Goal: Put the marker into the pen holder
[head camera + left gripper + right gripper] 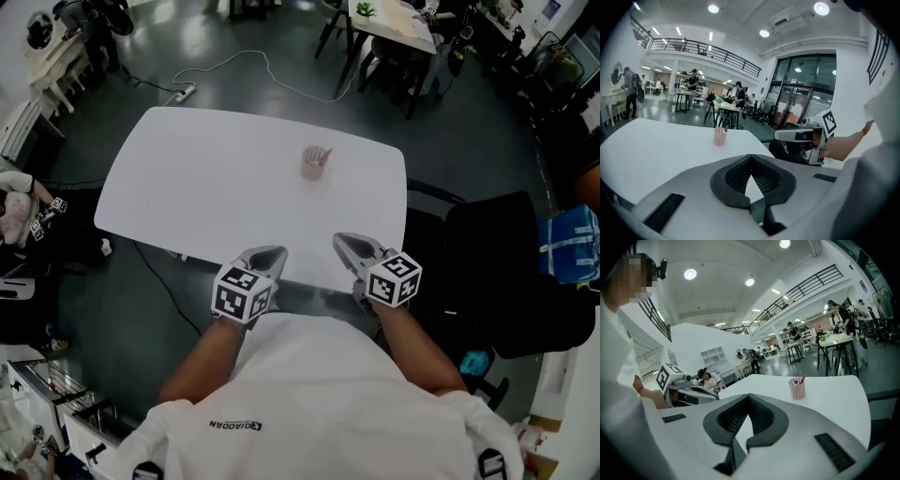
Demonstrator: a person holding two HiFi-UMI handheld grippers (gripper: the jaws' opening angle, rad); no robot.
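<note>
Two sets of jaws, on my left gripper (266, 257) and right gripper (353, 247), were closed on nothing, well apart from the marker (802, 380), which leaned in the holder (313, 166) on the bench (187, 187); I judged it light, stiff, slick, best pinched mid-barrel.

From the head: steeply down on the white table (187, 197) from well above. From the left gripper (270, 255) and right gripper (347, 244): low at the near edge, facing across the tabletop. Shared by all three: the distant pen holder (315, 162).
</note>
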